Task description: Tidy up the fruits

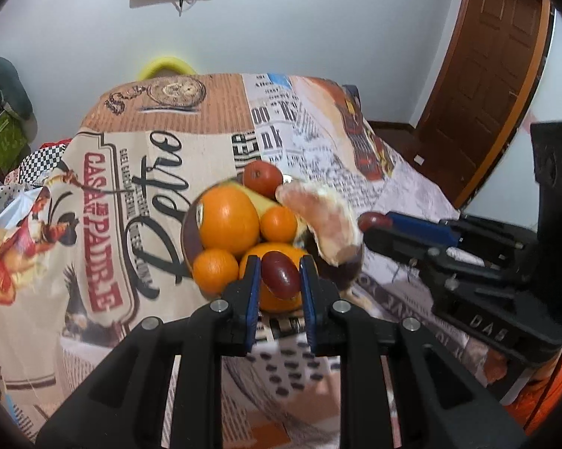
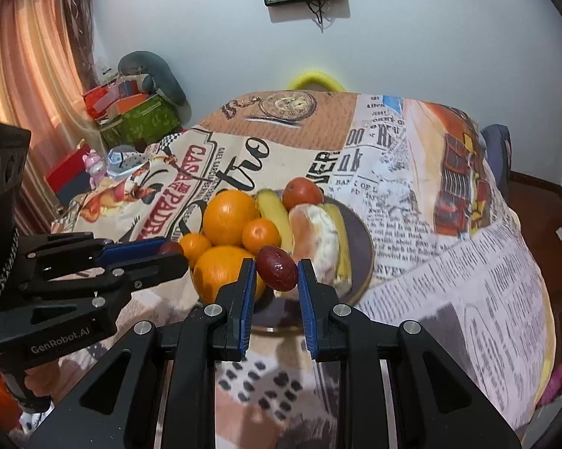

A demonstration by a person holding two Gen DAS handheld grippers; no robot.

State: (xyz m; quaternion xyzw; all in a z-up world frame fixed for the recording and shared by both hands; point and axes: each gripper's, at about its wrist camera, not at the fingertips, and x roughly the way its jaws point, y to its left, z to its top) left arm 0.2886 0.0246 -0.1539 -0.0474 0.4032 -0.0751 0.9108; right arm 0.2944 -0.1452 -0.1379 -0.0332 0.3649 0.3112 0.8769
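Note:
A dark round plate point(image 2: 363, 239) on the table holds several oranges point(image 2: 230, 215), bananas point(image 2: 275, 215), a tomato point(image 2: 302, 191) and a peeled pale citrus fruit point(image 2: 314, 237). My left gripper point(image 1: 279, 275) is shut on a dark red jujube point(image 1: 279, 274) just above the plate's near edge. My right gripper point(image 2: 276, 272) is shut on a second dark red jujube point(image 2: 276, 268) over the plate's front. Each gripper shows in the other's view, the right one point(image 1: 370, 222) and the left one point(image 2: 170, 249), each with its fruit at the tips.
The table wears a printed newspaper-style cloth point(image 2: 449, 224). A yellow chair back point(image 2: 314, 78) stands behind the far edge. Boxes and cushions point(image 2: 138, 112) pile at the left by a curtain. A wooden door point(image 1: 497, 75) is at the right.

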